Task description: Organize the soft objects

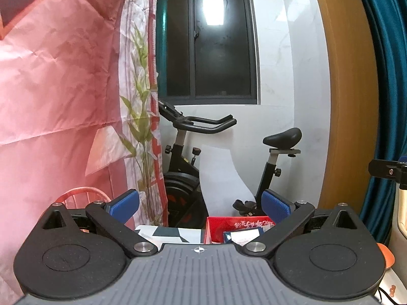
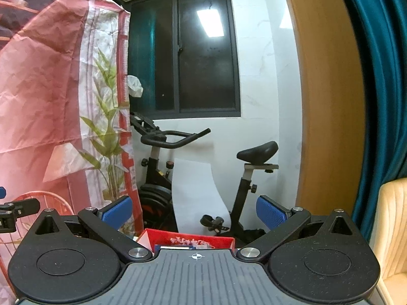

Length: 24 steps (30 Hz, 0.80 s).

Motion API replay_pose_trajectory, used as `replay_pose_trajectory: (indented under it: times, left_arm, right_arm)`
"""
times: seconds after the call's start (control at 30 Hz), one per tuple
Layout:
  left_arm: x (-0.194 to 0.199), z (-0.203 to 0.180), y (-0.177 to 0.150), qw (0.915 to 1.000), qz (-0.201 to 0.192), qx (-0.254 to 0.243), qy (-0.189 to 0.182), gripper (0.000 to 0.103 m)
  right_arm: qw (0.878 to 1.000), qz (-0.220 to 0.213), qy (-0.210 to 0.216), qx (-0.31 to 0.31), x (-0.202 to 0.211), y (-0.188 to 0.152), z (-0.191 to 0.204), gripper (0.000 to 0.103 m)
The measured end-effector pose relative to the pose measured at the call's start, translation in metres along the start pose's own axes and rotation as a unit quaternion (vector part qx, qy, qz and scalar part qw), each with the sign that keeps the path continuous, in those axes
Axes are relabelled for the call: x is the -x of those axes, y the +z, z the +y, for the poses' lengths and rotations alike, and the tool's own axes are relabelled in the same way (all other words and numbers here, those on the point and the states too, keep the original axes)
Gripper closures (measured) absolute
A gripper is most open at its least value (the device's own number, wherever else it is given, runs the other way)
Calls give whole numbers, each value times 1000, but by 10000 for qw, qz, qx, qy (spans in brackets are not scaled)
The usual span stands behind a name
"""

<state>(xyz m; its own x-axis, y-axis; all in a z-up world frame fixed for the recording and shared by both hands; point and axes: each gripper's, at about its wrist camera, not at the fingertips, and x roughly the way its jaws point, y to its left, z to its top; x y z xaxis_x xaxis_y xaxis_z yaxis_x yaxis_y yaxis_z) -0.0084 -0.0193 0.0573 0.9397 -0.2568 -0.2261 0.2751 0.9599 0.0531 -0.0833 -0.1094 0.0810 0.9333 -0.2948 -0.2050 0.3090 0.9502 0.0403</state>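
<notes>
Left wrist view has the left gripper (image 1: 201,203) spread wide with nothing between its two ribbed blue pads (image 1: 126,203), and the right gripper (image 2: 194,209) looks the same, wide apart and empty. Just past both sits one glossy red box (image 1: 216,228), and I can't tell if anything soft is in it. Farther back: one crinkly pink sheet (image 1: 56,76) hanging left, one black exercise bike (image 1: 183,172), one dark window (image 1: 211,38).

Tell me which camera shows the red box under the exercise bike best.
The right wrist view: the red box sits centred between the open claw's fingers, its whole front rim showing. In the left wrist view the box is partly hidden behind the right finger.
</notes>
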Motion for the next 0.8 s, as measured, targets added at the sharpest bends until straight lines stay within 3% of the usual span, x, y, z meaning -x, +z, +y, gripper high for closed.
replay_pose_trajectory:
  times: [0.8]
  left_arm:
    - [2,0,0,10000,21,55,37,0]
  right_arm:
    - [10000,48,-57,62,-1,-2,0,0]
